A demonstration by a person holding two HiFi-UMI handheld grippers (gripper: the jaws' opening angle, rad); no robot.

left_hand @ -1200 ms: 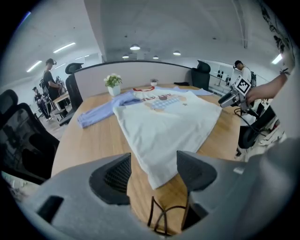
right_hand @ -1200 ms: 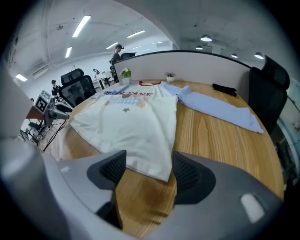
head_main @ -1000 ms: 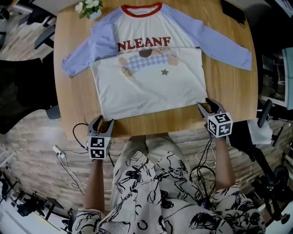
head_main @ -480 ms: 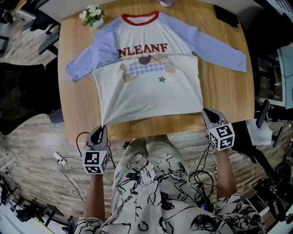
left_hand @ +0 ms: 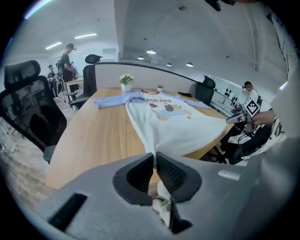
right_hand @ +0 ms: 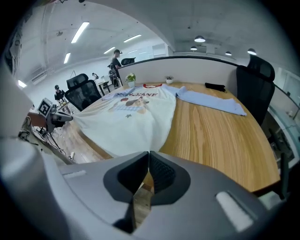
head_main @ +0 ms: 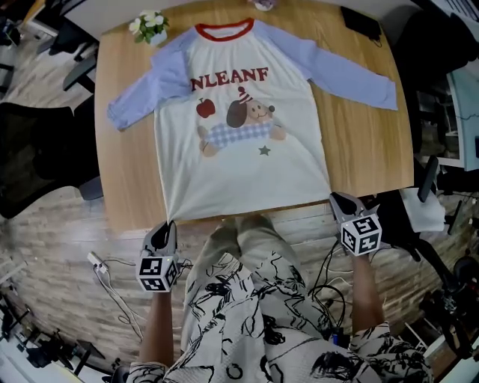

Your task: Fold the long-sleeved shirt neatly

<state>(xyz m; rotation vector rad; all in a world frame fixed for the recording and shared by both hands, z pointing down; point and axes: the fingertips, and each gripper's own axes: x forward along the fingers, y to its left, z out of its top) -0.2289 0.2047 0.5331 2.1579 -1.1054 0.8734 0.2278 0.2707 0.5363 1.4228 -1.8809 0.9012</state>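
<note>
While the long-sleeved shirt lies face up and spread flat on the wooden table, its red collar sits at the far side and its hem reaches the near edge. The cream body shows red lettering, an apple and a dog print. Both blue sleeves stretch out sideways and slightly toward the near edge. Each lower corner of the hem is drawn into a small peak past the table's edge.

The left gripper has its jaws pressed together on the left hem corner, with cloth bunched between the pads. The right gripper is likewise clamped tight on the right hem corner.

A small potted plant stands near the far left corner of the table, just beyond the left sleeve. A dark flat object lies near the far right corner. An office chair stands beside the table.
</note>
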